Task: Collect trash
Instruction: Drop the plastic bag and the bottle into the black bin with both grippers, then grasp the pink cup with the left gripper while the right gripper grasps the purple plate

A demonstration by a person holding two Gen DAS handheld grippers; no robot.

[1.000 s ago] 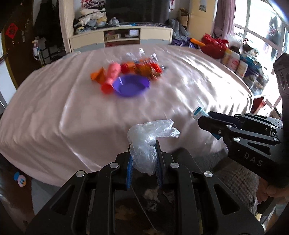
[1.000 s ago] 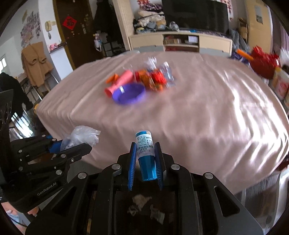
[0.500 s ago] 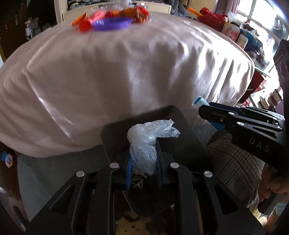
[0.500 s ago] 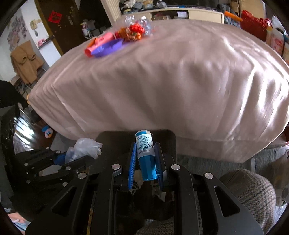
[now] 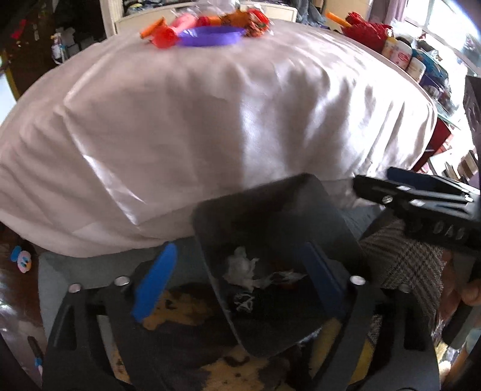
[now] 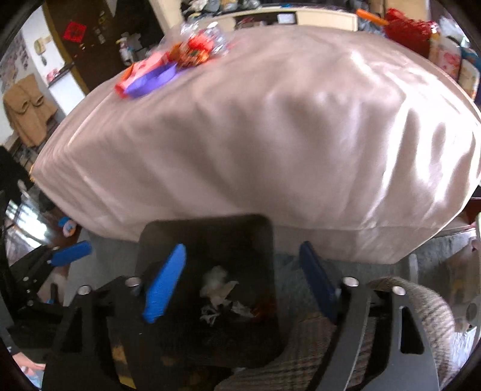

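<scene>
- Both grippers, left gripper (image 5: 237, 281) and right gripper (image 6: 240, 284), hang spread and empty over the black bin (image 6: 207, 240).
- Crumpled scraps (image 5: 242, 267) lie inside, blurrily.
- Wrappers (image 6: 195, 49) by the purple plate (image 5: 210, 36) remain on the table.

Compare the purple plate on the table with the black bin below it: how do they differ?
The purple plate is shallow and round; the black bin is deep and squarish. The plate sits on the cloth-covered table among bright wrappers; the bin stands on the floor, holding crumpled white trash. Both are open-topped.
</scene>
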